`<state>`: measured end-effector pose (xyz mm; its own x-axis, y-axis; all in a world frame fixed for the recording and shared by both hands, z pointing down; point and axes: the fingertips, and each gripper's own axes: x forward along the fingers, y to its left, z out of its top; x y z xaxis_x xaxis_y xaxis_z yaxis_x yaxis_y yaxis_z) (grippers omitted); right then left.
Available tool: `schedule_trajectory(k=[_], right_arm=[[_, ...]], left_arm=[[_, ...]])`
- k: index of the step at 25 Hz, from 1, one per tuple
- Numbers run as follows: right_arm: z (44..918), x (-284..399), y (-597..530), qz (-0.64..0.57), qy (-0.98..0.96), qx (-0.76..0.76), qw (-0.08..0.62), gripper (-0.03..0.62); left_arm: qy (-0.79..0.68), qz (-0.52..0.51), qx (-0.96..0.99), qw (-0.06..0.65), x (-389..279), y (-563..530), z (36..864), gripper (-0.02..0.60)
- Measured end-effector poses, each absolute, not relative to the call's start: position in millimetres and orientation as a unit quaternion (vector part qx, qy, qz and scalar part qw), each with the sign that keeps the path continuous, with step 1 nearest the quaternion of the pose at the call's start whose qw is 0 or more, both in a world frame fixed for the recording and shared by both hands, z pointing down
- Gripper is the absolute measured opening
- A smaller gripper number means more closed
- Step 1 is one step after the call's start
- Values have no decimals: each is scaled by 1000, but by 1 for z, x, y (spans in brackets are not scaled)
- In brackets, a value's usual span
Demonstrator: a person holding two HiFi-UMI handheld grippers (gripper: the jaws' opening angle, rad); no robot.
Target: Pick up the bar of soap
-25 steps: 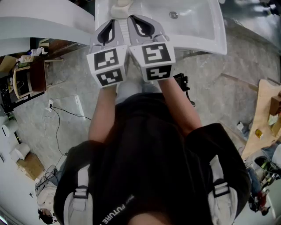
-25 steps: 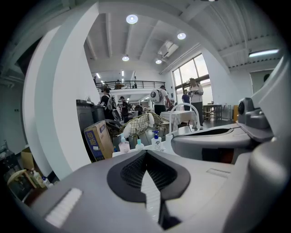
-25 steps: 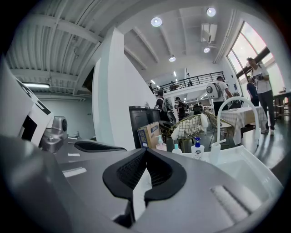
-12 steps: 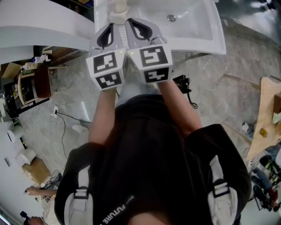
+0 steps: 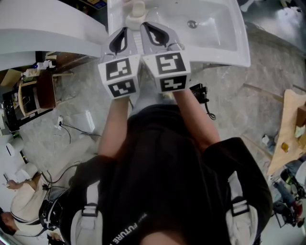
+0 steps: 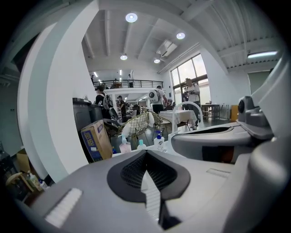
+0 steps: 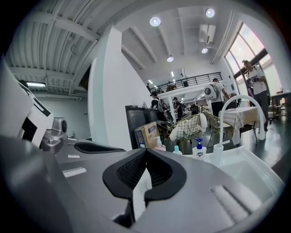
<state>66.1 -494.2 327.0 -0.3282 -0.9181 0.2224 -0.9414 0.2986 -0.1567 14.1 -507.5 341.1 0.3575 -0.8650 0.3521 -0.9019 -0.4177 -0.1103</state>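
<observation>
Nothing grasped yet. L hand-held gripper [image 5: 123, 30] and R hand-held gripper [image 5: 152, 26] are being held shut, empty, side by side over the sink [image 5: 241, 48] rim. Pale bar, prob. the soap [image 5: 137, 8], is lying just ahead of the tips. Opening, grasp and lift are being left to do.

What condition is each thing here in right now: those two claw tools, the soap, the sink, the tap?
left gripper: shut, nothing between its jaws.
right gripper: shut, nothing between its jaws.
bar of soap: lying on the sink's rim, not held.
sink: basin bare where visible.
faucet: no water running.
pump bottle: upright.
</observation>
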Motion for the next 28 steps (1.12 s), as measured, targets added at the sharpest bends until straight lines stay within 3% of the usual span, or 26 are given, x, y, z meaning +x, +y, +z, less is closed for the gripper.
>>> schedule_trajectory(k=[28], right_arm=[[401, 51, -675, 185, -724, 654, 114, 15]], left_arm=[[-481, 214, 842, 119, -26, -691, 416, -2]])
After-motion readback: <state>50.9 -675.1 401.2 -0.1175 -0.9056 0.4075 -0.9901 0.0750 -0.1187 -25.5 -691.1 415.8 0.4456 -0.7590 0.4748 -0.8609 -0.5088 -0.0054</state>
